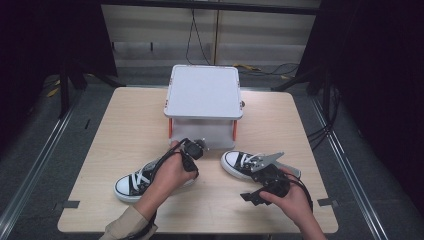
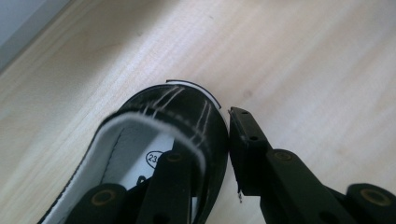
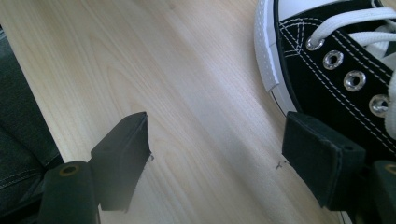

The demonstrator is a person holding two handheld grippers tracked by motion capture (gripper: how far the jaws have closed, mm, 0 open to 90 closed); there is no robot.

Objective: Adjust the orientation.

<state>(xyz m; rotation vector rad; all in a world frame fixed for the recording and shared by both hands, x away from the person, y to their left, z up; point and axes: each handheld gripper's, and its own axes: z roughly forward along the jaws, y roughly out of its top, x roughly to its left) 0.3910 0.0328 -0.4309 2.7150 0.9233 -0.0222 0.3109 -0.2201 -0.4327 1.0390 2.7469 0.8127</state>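
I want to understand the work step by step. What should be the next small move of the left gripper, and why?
Probably lift the left shoe slightly. In the left gripper view the left gripper has one jaw inside the heel and one outside, shut on the heel wall, so the grip looks made. The right gripper stands open beside the right shoe.

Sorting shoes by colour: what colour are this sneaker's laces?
White, on the black sneaker; clearest in the right gripper view.
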